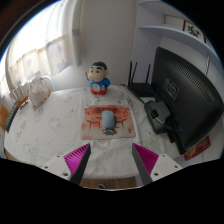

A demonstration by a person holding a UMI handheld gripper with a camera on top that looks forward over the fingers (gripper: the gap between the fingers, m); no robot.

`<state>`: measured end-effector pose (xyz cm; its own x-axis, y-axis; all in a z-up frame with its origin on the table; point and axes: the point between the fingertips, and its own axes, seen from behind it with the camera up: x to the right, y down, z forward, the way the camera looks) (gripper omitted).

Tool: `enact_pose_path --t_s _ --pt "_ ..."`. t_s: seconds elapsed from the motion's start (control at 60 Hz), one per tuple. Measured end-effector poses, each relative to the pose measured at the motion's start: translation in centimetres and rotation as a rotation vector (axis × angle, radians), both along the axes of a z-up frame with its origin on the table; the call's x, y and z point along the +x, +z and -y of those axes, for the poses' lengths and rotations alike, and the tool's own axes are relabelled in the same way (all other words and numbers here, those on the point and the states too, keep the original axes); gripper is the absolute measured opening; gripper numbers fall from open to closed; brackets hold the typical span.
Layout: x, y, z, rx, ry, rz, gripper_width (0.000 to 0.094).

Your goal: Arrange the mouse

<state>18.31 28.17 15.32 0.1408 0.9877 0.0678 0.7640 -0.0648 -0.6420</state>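
My hand-held gripper (111,160) hangs spread and empty, the small grey rounded mouse (108,121) on its orange rectangular mat (122,127) just ahead; approaching off-centre, I might nudge it askew.

Gripper (111,160): one two-finger unit, seen from behind along its own fingers, which rise from below and splay outward and forward. Fingers (77,159): two, each with a magenta pad on its inner face, the left pad a tapering wedge, the right pad (146,157) its mirror; set wide apart with a clear gap and nothing held between them. Pose: level and pointing straight ahead, fingertips raised above the surface below; the holding hand is out of view.
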Motion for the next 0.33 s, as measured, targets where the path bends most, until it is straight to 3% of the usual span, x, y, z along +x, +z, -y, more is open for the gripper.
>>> enact_pose_path --t_s 0.333 --pt "0.3 0.72 1.08 -0.03 -0.004 -0.023 0.0853"
